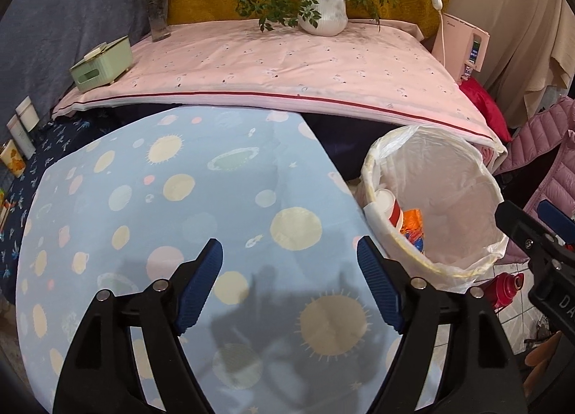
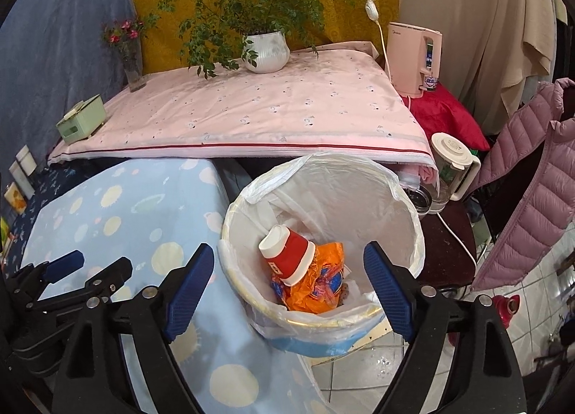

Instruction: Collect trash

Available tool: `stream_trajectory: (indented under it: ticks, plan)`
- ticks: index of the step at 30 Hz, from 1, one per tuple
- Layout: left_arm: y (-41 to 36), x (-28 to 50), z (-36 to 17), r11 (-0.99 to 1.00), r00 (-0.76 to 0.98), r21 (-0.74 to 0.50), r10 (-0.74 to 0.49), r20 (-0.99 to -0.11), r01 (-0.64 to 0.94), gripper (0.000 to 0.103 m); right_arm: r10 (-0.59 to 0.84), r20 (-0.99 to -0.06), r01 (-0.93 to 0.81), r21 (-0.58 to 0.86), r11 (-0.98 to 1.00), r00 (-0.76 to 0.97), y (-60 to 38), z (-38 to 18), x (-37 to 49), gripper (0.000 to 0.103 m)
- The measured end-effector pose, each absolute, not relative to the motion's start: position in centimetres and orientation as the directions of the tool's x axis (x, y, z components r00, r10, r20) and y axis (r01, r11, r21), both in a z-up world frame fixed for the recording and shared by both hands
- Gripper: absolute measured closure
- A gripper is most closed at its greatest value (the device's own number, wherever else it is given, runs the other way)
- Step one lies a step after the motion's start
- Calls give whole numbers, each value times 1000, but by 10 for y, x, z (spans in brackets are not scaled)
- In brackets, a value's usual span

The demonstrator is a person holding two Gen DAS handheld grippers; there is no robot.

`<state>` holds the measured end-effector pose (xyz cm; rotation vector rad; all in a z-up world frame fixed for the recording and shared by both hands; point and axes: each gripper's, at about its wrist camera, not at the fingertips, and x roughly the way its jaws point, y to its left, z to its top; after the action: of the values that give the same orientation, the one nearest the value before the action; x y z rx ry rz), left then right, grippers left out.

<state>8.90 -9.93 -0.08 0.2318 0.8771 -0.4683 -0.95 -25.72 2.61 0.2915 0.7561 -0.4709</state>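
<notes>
A round trash bin [image 2: 402, 205] lined with a clear plastic bag stands on the floor beside the blue planet-print table [image 2: 118, 205]. Inside it lie a red-and-white paper cup [image 2: 287, 255] on its side and a crumpled orange wrapper [image 2: 320, 288]. My right gripper [image 2: 287, 281] hangs above the bin's near side, open, with nothing between its blue pads. In the left wrist view the bin [image 1: 463, 176] sits to the right, with the cup [image 1: 390, 207] and wrapper [image 1: 413, 225] showing inside. My left gripper [image 1: 289, 284] is open over the blue tablecloth [image 1: 179, 198], holding nothing.
Behind is a higher surface under a pink cloth [image 2: 251, 108] bearing a potted plant [image 2: 266, 47], a flower vase [image 2: 133, 68] and a green tissue box [image 2: 81, 121]. A glass kettle [image 2: 452, 165], pink appliance [image 2: 413, 58], pink jacket [image 2: 532, 180] and red flask [image 2: 505, 306] crowd the right.
</notes>
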Motion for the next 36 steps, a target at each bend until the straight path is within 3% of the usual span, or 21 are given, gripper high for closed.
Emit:
stream_trajectory:
  ticks: [5,22,25,36]
  plan:
    - [-90,86,-6,882,549,15,-280,-788,470,21,-279,-742,485,72,871,609,-250,19,-10,12]
    - [-84,74,-18,885,555,46,-251,-793,464,14,-325,-755,495,-1,869,569,-241,3,-21,12]
    - [-87,72,-18,883,564,57,-247,-788,466,10,-330,-753,496,-5,868,570,-242,3,-22,7]
    - [-95,68,-20,881,560,63,-241,-792,469,9,-352,-747,509,-22,861,563,-242,2,-26,7]
